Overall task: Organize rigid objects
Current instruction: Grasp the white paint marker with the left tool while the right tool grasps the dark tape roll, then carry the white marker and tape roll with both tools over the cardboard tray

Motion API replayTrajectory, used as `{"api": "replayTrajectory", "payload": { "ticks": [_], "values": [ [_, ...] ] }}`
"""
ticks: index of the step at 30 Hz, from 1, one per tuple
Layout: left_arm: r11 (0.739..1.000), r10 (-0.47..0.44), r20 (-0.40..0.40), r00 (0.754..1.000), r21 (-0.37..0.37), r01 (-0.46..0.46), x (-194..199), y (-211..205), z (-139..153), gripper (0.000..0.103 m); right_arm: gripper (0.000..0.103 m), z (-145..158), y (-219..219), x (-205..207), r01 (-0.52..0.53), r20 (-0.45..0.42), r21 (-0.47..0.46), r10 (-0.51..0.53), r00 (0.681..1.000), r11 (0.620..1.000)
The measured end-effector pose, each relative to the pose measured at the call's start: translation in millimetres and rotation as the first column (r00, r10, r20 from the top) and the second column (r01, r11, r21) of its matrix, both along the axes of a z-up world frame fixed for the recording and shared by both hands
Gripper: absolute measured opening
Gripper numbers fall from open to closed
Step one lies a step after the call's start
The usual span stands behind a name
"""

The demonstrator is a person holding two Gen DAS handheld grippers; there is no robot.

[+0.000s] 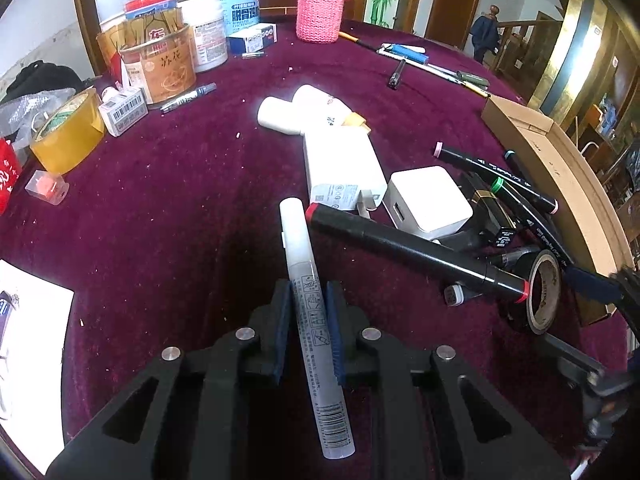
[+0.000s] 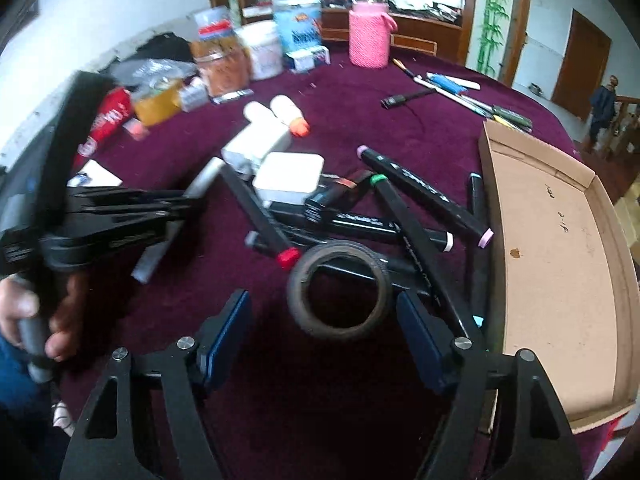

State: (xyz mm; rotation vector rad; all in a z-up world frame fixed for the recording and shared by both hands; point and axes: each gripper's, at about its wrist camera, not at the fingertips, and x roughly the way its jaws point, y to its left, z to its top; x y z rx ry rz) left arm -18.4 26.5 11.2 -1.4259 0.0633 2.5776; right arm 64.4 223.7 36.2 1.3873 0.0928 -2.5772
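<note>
My left gripper (image 1: 310, 294) is shut on a white marker pen (image 1: 298, 240), which sticks out forward over the maroon tablecloth. In the right wrist view this left gripper (image 2: 188, 200) shows at the left, blurred, with a hand (image 2: 24, 312) on its handle. My right gripper (image 2: 322, 300) stands open around a black tape roll (image 2: 340, 254) lying flat; its pads do not press on it. The tape roll (image 1: 544, 292) leans against a heap of black markers (image 2: 420, 192). A red-capped black marker (image 1: 416, 252) lies across the heap. An open cardboard box (image 2: 560, 240) sits just right of it.
Two white chargers (image 1: 428, 200) and white bottles (image 1: 280, 114) lie mid-table. Jars and tins (image 1: 160, 64), a yellow tape roll (image 1: 68, 132) and a pink knitted bottle (image 1: 320, 8) stand at the back. Loose pens (image 1: 420, 60) lie far right, white paper (image 1: 28, 340) near left.
</note>
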Motion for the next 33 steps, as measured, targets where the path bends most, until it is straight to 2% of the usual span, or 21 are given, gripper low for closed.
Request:
{"api": "replayTrajectory", "payload": {
  "ticks": [2, 4, 7, 13, 18, 24, 33],
  "values": [
    [1.0, -0.002, -0.017, 1.0, -0.008, 0.002, 0.5, 1.2, -0.9, 0.015, 0.07, -5.0, 2.4, -5.0, 0.009, 0.017, -0.016, -0.009, 1.0, 1.0],
    [1.0, -0.003, -0.034, 0.999, -0.017, 0.002, 1.5, 3.2, -1.5, 0.015, 0.053, -9.3, 2.3, -7.3, 0.02, 0.022, -0.004, -0.02, 1.0, 1.0],
    [1.0, 0.004, -0.057, 0.998, -0.016, -0.005, 3.2, 3.4, -2.0, 0.015, 0.054, -10.4, 5.1, -6.8, 0.027, 0.017, -0.02, -0.027, 0.999, 0.999],
    [0.999, 0.021, -0.066, 0.998, 0.041, -0.018, 3.0, -5.2, 0.9, 0.013, 0.054, -6.3, 10.9, 0.6, 0.036, 0.0, -0.071, -0.036, 0.999, 0.997],
    [0.997, 0.018, -0.112, 0.994, 0.08, -0.009, 8.8, -6.4, 11.7, 0.012, 0.054, 9.9, 21.1, 13.7, 0.036, -0.049, -0.123, -0.042, 0.998, 0.992],
    [0.997, -0.003, -0.14, 0.99, 0.074, 0.014, 16.2, 3.8, 22.3, 0.012, 0.054, 33.4, 33.7, 15.5, 0.05, -0.108, -0.146, -0.066, 0.992, 0.988],
    [0.995, -0.053, -0.191, 0.98, 0.074, 0.068, 24.5, 31.1, 53.8, 0.012, 0.054, 47.8, 69.1, 4.5, 0.116, -0.138, -0.225, -0.15, 0.979, 0.967]
  ]
}}
